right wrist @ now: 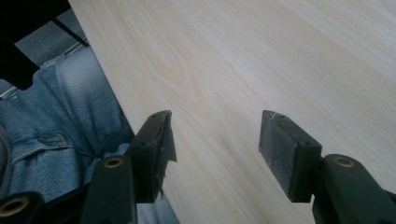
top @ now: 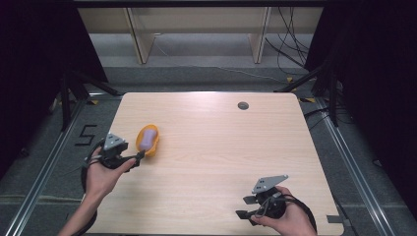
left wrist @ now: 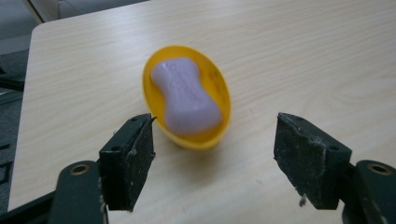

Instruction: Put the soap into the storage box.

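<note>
Hovering spread before the yellow dish (left wrist: 187,135), left claw (left wrist: 215,158) may tip it, sliding the soap (left wrist: 184,95) onto the counter (left wrist: 303,56); right claw (right wrist: 215,149) spread, idle.

Yellow dish (top: 147,140) with soap (left wrist: 185,95) near left edge, table (top: 221,147) otherwise open

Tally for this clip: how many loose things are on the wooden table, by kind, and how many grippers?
Oval yellow plastic soap dish: 1
Purple waisted bar of soap, lying in the dish: 1
Hand-held two-jaw grippers: 2, left gripper and right gripper, both open
Total: 4
</note>
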Tool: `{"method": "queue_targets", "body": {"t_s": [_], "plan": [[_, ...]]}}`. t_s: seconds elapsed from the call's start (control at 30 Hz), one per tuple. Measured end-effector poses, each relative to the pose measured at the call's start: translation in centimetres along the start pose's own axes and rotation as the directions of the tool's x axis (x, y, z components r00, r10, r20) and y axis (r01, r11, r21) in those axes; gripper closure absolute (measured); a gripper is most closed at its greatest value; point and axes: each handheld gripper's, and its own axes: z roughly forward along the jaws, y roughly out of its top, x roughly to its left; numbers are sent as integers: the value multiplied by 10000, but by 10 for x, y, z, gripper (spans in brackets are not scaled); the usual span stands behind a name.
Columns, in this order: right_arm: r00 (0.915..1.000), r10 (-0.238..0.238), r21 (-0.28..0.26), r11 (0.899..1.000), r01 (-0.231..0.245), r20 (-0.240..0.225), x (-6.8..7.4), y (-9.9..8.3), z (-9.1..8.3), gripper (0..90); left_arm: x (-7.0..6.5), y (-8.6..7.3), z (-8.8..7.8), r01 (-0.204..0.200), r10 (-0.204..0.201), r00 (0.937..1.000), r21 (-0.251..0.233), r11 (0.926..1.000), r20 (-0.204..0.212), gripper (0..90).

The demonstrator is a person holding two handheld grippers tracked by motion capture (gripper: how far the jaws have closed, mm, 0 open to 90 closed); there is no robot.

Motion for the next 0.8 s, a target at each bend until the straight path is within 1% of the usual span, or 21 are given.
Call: {"method": "queue_targets", "body": {"t_s": [0.03,0.07,0.1,0.13,0.17,0.2,0.23,0.3,0.33,0.37,0.4,0.43,0.47,0.5,0.53,0.57,0.6,0.67,0.7,0.77,0.8], "plan": [[9999,-112,-25,9999,112,72,-2,-1,0,445,2,-6,-5,65,-64,9999,-38,10000,105,278],[9999,-75,-16,10000,75,143,-2,-1,-1,445,3,-13,-10,149,-144,9993,-165,9998,332,274],[9999,-120,-44,9999,121,90,-3,-1,-2,445,4,-22,-16,151,-139,9992,-334,9993,362,271],[9997,-197,-167,9997,199,112,-5,-2,-1,445,5,-30,-21,135,-123,9994,-410,9991,315,267],[9996,-86,-154,9998,90,282,-5,-2,-2,445,5,-37,-23,177,-163,9994,-456,9988,316,268],[9997,163,-280,9995,-157,205,-3,-3,-1,444,6,-47,-28,162,-145,9994,-554,9983,307,268],[9994,-45,-211,9998,53,350,-5,-3,-3,443,6,-54,-31,192,-176,9994,-531,9984,299,269],[9991,-20,-286,9996,32,428,-6,-4,-3,443,5,-73,-37,313,-297,9993,-696,9971,231,278],[9983,-67,-408,9991,91,580,-7,-4,-3,443,4,-82,-39,349,-336,9993,-773,9964,182,282],[9980,-25,-474,9989,55,628,-8,-5,-3,443,3,-91,-40,504,-487,9986,-866,9950,217,289],[9979,102,-585,9983,-65,642,-9,-5,-3,445,1,-98,-42,709,-693,9974,-831,9940,218,299],[9971,44,-608,9981,2,754,-11,-6,-3,446,0,-102,-45,787,-773,9968,-734,9942,205,310],[9963,208,-889,9960,-134,833,-12,-7,-2,445,-2,-104,-46,905,-889,9958,-793,9927,236,316],[9953,304,-905,9957,-221,918,-13,-8,-3,445,-3,-105,-48,826,-810,9964,-783,9935,242,317],[9944,272,-952,9953,-174,1023,-15,-8,-5,446,-5,-104,-46,882,-857,9959,-926,9918,304,322],[9940,231,-1132,9935,-109,1071,-17,-9,-5,451,-5,-103,-46,732,-707,9970,-880,9934,305,326],[9940,277,-1172,9930,-151,1061,-17,-9,-5,457,-6,-102,-45,777,-756,9968,-962,9923,254,328],[9918,262,-1204,9927,-110,1254,-19,-10,-5,461,-6,-101,-43,781,-752,9966,-960,9923,332,331],[9913,409,-1267,9916,-249,1250,-18,-10,-4,465,-6,-102,-43,793,-772,9966,-873,9930,273,336],[9913,283,-1301,9914,-115,1284,-20,-12,-4,492,-5,-103,-43,811,-791,9964,-700,9942,304,340],[9907,331,-1324,9911,-155,1318,-21,-12,-4,511,-5,-103,-43,811,-791,9964,-700,9942,304,345]]}}
